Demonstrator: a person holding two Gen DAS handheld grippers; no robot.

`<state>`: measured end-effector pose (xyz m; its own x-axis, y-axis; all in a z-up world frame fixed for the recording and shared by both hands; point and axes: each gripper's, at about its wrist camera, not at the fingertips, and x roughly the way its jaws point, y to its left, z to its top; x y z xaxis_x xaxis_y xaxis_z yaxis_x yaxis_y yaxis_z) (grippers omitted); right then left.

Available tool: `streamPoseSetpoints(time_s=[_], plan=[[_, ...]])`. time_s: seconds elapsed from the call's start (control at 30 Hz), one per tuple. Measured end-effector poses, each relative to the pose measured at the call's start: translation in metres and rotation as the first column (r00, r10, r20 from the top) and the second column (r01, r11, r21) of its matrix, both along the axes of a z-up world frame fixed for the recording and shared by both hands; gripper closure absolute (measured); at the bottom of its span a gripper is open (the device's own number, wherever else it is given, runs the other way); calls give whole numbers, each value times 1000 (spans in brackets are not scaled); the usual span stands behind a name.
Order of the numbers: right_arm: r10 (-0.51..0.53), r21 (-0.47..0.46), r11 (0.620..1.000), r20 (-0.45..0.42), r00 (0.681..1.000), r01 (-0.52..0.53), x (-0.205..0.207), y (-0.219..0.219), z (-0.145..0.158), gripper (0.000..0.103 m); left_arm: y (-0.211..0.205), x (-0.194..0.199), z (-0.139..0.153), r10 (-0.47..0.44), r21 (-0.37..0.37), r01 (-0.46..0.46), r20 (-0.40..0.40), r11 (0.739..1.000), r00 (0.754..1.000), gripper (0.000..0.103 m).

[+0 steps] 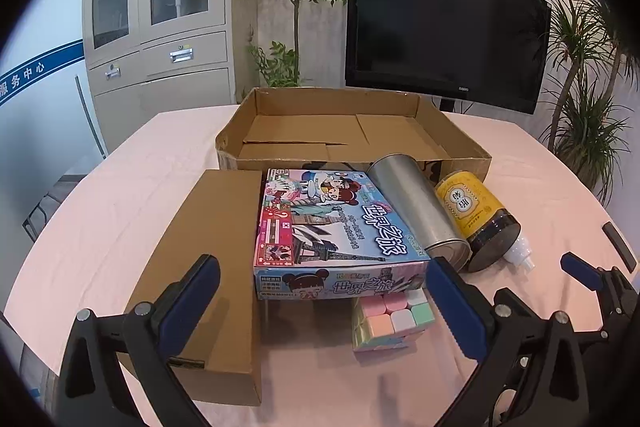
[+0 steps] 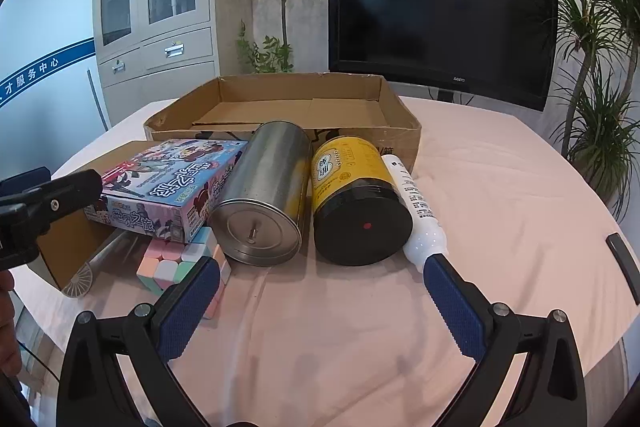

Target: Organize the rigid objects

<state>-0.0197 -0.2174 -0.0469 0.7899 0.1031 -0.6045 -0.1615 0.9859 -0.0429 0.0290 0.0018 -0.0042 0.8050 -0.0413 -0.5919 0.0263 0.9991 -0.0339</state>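
Observation:
A colourful game box [image 1: 332, 227] [image 2: 172, 187] lies on the pink-clothed table, resting partly on a pastel puzzle cube [image 1: 394, 319] [image 2: 180, 263]. To its right lie a metal tin [image 1: 418, 207] [image 2: 264, 191], a yellow-and-black jar [image 1: 476, 219] [image 2: 356, 191] and a white bottle [image 2: 416, 203] [image 1: 520, 251]. A plain brown box [image 1: 212, 259] sits left of the game box. My left gripper [image 1: 324, 291] is open, its jaws either side of the game box's near end without touching. My right gripper [image 2: 324, 275] is open in front of the tin and jar, holding nothing.
A wide, shallow cardboard tray [image 1: 464, 143] [image 2: 404, 115] stands empty behind the objects. A television [image 1: 440, 19], plants and a grey cabinet [image 1: 160, 11] stand beyond the table. A small dark object [image 2: 624, 263] lies near the right table edge. A clear round piece [image 2: 78, 283] lies by the cube.

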Motion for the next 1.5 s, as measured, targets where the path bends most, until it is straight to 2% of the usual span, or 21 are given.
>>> streamPoseSetpoints(time_s=[0.37,0.6,0.8,0.93,1.07,1.2,1.3,1.37,1.5], plan=[[8,-22,1000,-2,1000,-8,-5,8,2,0,7,-4,-1,-3,-26,2,-10,1000,1000,1],[46,-40,998,-3,999,-46,-11,21,7,0,27,-6,-2,9,-47,-10,-31,999,999,1],[217,-29,976,15,976,-216,-25,58,24,0,79,-9,1,50,-108,-56,-50,993,997,1],[381,19,925,-3,925,-380,-35,104,37,0,118,-7,-6,89,-145,-101,-86,984,992,1],[504,63,863,-68,861,-501,-40,159,37,0,150,5,-24,3,-292,-50,-162,955,987,1],[551,91,834,-137,823,-544,-40,208,31,1,164,21,-43,-120,-440,20,-201,898,972,4],[511,95,859,-191,838,-503,-33,234,28,1,166,28,-51,-229,-547,84,-202,833,952,24],[491,101,871,-208,846,-481,-31,245,30,1,161,26,-50,-272,-543,131,-187,829,944,28],[439,62,897,-230,869,-437,-33,256,27,1,155,20,-47,-376,-583,219,-163,783,912,32]])
